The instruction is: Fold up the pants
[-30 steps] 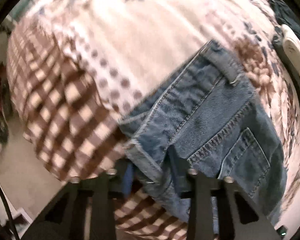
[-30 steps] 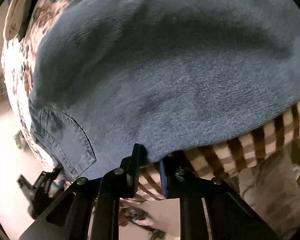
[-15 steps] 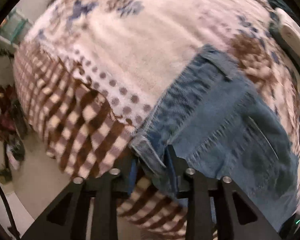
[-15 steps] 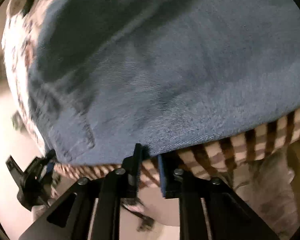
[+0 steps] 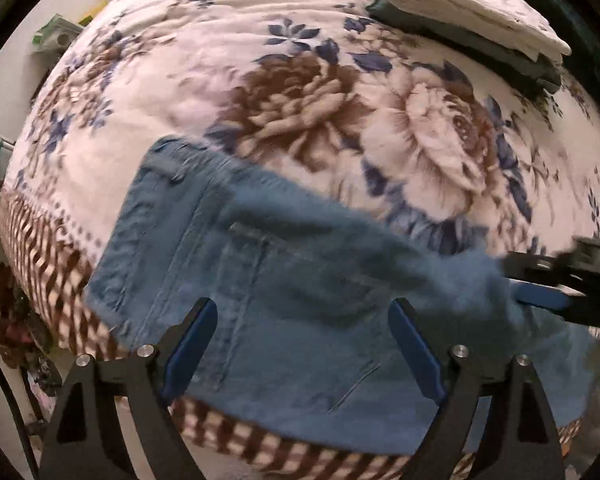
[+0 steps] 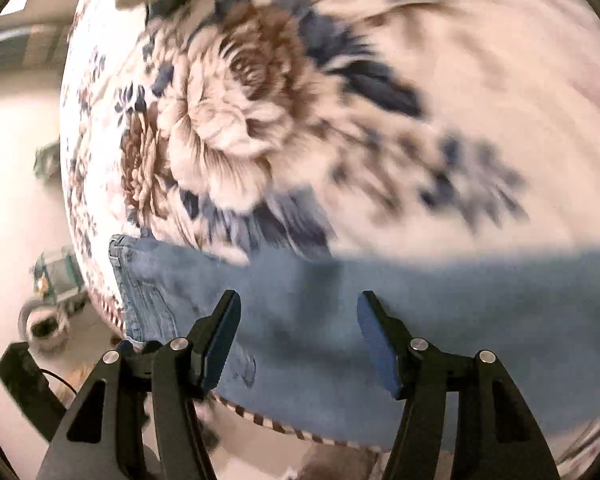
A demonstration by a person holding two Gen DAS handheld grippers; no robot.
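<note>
With the jeans [image 5: 284, 280] lying along the near edge of the flowered blanket [image 5: 300, 92], a fold looks just laid down and the next move calls for a fresh grip, since the left gripper [image 5: 304, 340] and right gripper [image 6: 298, 340], clamped on denim a second ago, now hover with jaws apart.

Floral blanket [image 5: 300, 92] with checked border [image 5: 40, 248], folded white and dark-green linens [image 5: 472, 12] at its far edge, perhaps towels.
</note>
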